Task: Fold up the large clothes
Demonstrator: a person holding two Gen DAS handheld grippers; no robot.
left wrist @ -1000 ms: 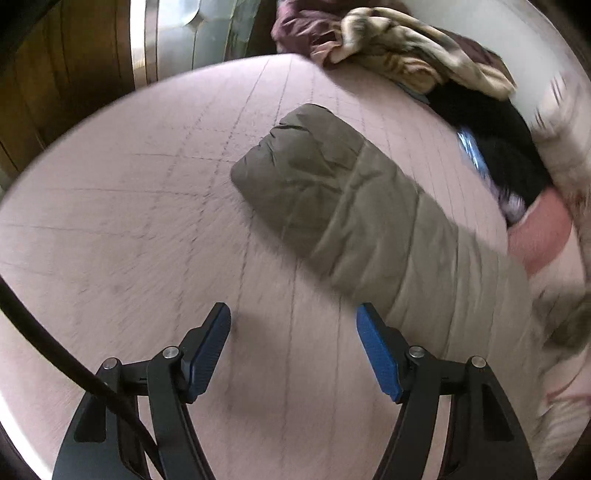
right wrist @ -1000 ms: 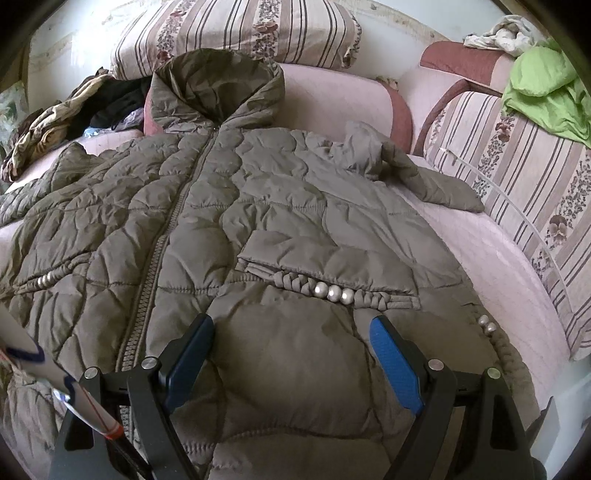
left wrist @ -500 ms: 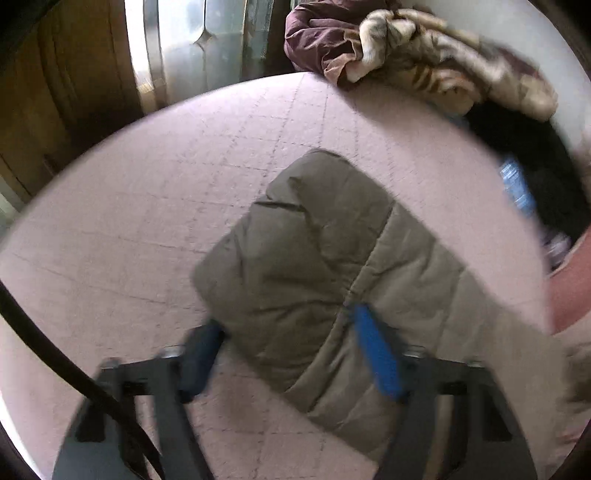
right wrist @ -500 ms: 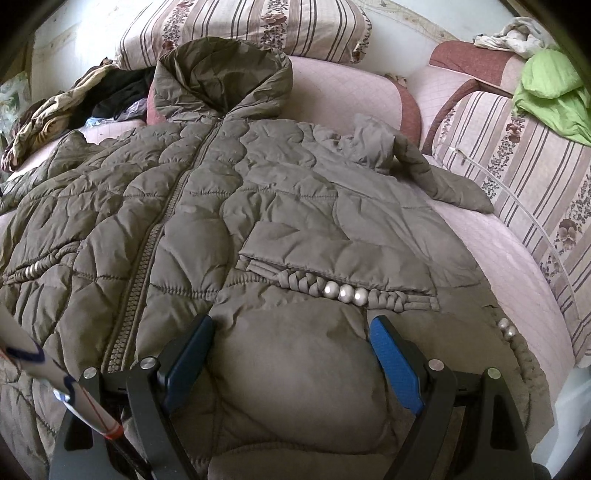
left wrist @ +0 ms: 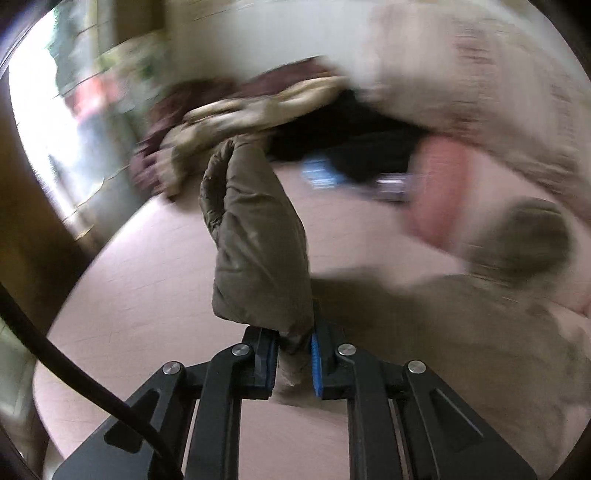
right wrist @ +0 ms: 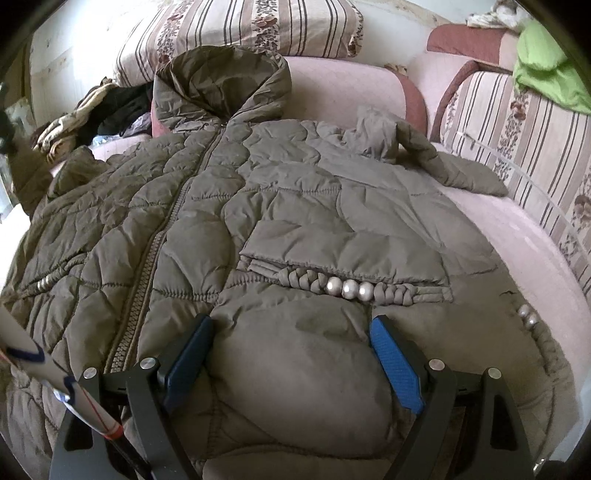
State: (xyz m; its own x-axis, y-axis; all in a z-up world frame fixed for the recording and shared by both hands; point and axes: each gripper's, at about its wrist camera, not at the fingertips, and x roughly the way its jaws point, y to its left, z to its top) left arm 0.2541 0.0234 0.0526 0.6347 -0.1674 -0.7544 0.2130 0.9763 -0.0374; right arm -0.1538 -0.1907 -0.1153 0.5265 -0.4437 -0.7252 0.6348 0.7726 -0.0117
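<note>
An olive quilted hooded jacket (right wrist: 280, 206) lies spread front-up on a pink sofa seat (right wrist: 524, 236), hood toward the back cushions. My left gripper (left wrist: 293, 360) is shut on the end of the jacket's left sleeve (left wrist: 255, 236), which stands up lifted off the seat in the blurred left wrist view. My right gripper (right wrist: 291, 365) is open, its blue pads either side of a puffy panel at the jacket's lower front, below the pocket with the pearl trim (right wrist: 349, 290). The right sleeve (right wrist: 424, 155) lies out to the right.
A heap of dark and tan clothes (right wrist: 92, 118) sits at the sofa's left end, also seen in the left wrist view (left wrist: 258, 110). Striped cushions (right wrist: 240, 33) line the back. A green cloth (right wrist: 550, 70) lies on the right armrest. A black cable (left wrist: 74, 373) crosses the left wrist view.
My left gripper moved onto the sleeve end, closed on it and lifted it, swinging right. My right gripper crept forward slightly over the jacket's lower front and stays open.
</note>
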